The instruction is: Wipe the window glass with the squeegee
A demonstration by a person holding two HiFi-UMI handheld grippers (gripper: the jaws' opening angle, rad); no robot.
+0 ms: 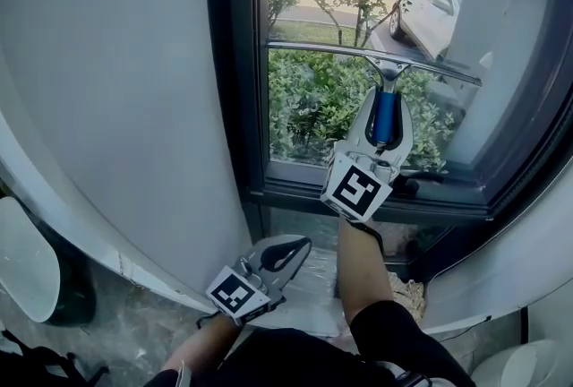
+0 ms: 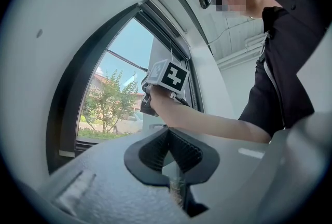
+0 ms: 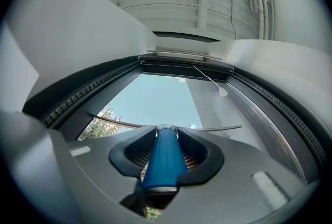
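Reaching: right gripper [image 1: 386,103] is clamping blue-handled metal squeegee [image 1: 376,60] up at far window glass [image 1: 313,98].
Hanging: left gripper [image 1: 295,244] is idling low, jaws together.
Unclear: blade-glass contact.

We get strong daylight through the window glass [image 1: 313,107], leaving the window frame [image 1: 235,63] and floor [image 1: 134,331] in shade. Both gripper views bulge, fisheye-fashion, with black vignetted corners; the squeegee [image 3: 162,161] handle, close to the lens, looks slightly soft against the bright sky [image 3: 155,98].
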